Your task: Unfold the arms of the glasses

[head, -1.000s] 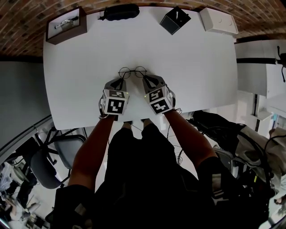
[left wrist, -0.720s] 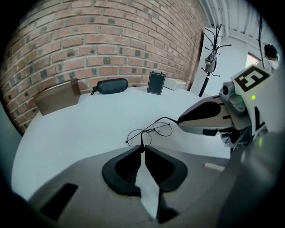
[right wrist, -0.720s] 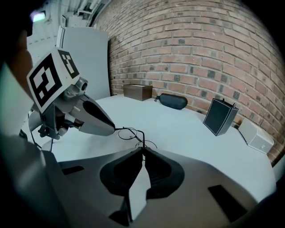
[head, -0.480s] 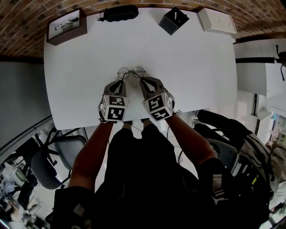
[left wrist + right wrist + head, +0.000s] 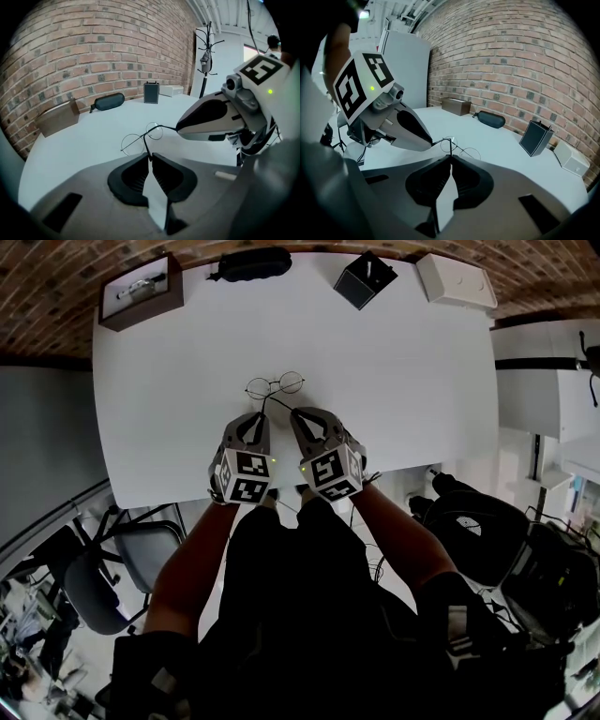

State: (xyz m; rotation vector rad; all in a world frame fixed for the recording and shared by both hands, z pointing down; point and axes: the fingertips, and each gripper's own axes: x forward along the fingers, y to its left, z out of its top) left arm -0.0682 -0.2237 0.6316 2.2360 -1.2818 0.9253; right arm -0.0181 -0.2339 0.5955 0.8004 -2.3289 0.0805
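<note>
Round wire-rimmed glasses [image 5: 275, 384] are at the middle of the white table [image 5: 169, 409], lenses away from me. One thin arm runs back to each gripper. My left gripper [image 5: 255, 415] is shut on one arm's end, and my right gripper [image 5: 298, 412] is shut on the other. In the left gripper view the glasses [image 5: 139, 138] are just beyond the closed pads [image 5: 140, 171], with the right gripper [image 5: 180, 127] holding the other arm. The right gripper view shows the glasses [image 5: 461, 150] and the left gripper [image 5: 433, 142]. I cannot tell whether the lenses touch the table.
Along the table's far edge stand a brown box [image 5: 139, 292], a black glasses case [image 5: 251, 263], a black box [image 5: 366, 280] and a white box [image 5: 457, 282]. A chair [image 5: 112, 568] stands at the left by the near edge. A brick wall rises behind the table.
Both grippers have drawn back toward me and risen a little, each rolling slightly. The arms now stretch farther out from the lenses.
</note>
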